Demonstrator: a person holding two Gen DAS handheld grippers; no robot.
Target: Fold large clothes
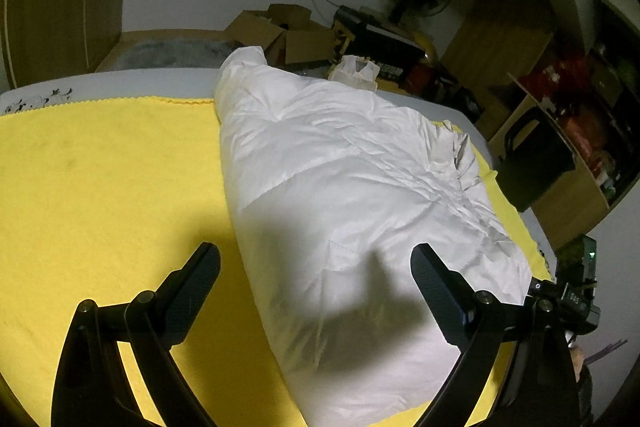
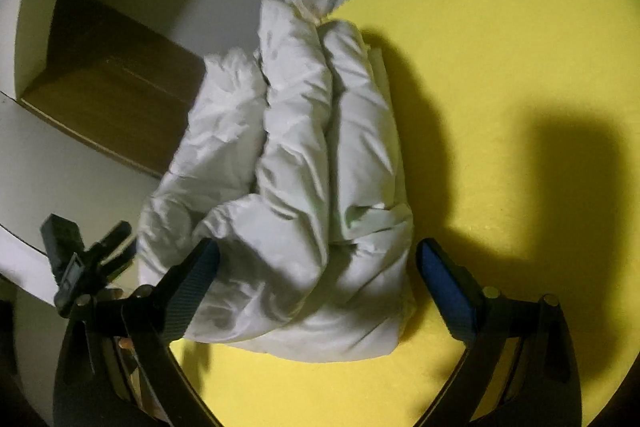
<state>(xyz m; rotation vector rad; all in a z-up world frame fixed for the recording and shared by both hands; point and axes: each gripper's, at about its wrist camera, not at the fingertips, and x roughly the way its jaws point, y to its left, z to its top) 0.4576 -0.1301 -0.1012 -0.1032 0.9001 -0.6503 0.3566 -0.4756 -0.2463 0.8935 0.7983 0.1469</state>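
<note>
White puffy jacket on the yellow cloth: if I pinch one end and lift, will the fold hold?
Probably not. The white jacket looks soft and puffy, so it would likely sag and unroll. Its smooth, shiny shell may slip between pads. Probably light for its bulk.

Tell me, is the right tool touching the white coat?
Cannot tell. In the right wrist view the open right tool frames the coat, and one finger overlaps its edge, but contact isn't plain.

Yellow cloth (image 1: pixel 100 187) on bed (image 1: pixel 120 79), white garment (image 1: pixel 340 167) atop
</note>
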